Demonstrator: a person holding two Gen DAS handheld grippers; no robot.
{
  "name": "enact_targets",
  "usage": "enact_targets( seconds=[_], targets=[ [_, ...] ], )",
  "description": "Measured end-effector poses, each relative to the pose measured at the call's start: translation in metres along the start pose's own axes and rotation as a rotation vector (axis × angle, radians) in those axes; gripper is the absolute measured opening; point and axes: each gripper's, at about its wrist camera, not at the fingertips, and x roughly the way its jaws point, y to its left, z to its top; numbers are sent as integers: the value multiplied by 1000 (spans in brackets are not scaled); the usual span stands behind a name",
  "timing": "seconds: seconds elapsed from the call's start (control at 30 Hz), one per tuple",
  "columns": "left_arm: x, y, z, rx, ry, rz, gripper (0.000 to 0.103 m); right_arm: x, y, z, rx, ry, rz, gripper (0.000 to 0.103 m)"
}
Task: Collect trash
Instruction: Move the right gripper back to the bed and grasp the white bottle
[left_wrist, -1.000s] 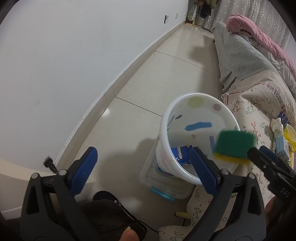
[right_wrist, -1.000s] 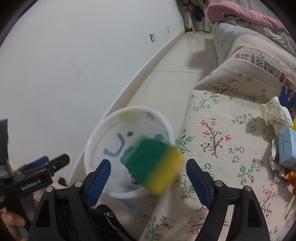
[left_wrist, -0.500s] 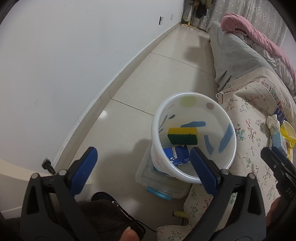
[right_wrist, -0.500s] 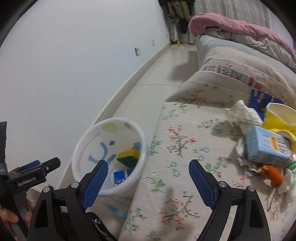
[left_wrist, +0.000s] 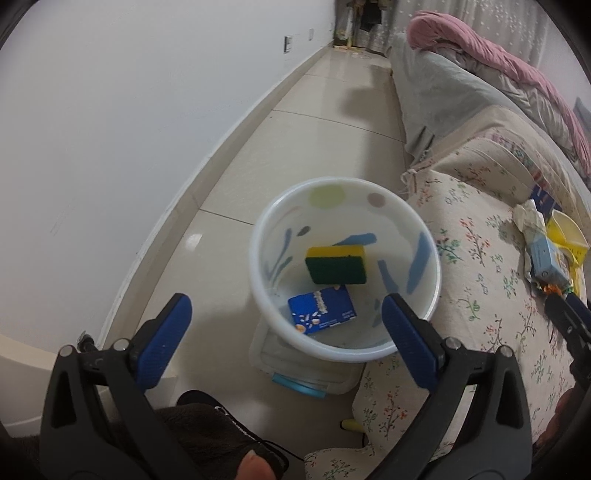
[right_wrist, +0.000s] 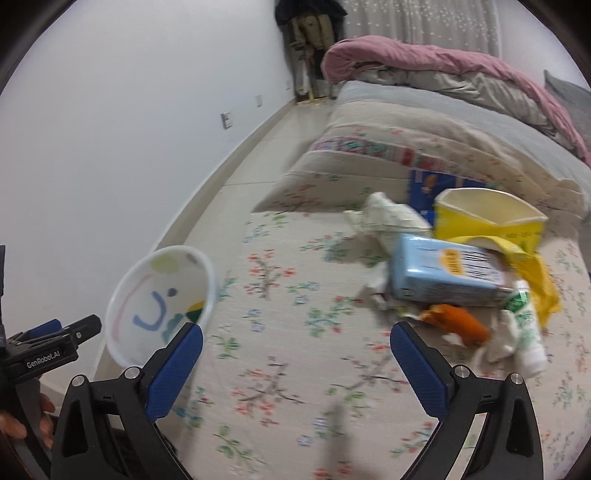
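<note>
Bin: a white plastic bucket with painted marks, standing on the floor tight against the edge of the floral-covered bed, apparently atop a clear lidded box. That placement looks deliberate, since litter can be carried off the bed edge and dropped straight in.

Contents of bin, counted: two items. One green-and-yellow sponge, leaning green face up against the inner wall; one blue packet lying flat on the bottom, touching the sponge's lower edge.

Left gripper: jaws are standing wide apart, nothing between them, hovering above the near rim of the bin. Judgement: it is idling near the bin, not carrying anything.

Right gripper: jaws have just been opening and are now spread wide and empty, pointing down at bare bedcover with the litter pile ahead and to the right.

Remaining litter on bed, clustered together and overlapping:
- one light blue carton, lying on its side
- one yellow carton, open-topped, behind it
- one orange scrap, in front of the blue carton
- one crumpled tissue wad
- one small white bottle with green label
- one dark blue pack, partly hidden behind the tissue

Further wrappers underneath cannot be counted. Judgement: task partly done; most of the pile is still waiting.
</note>
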Motion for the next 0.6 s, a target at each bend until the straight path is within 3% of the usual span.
enact_targets(
  seconds=[0.2, 0.4, 0.6],
  targets=[
    [-2, -23, -2, 46, 2, -18, 102, -14, -33, -4, 19, -33, -83, 102],
    [-3, -47, -1, 84, 2, -47, 102, -21, -72, -11, 63, -49, -88, 103],
    [-3, -73, 1, 120, 6, -71, 102, -25, -103, -17, 67, -51, -165, 103]
  ],
)
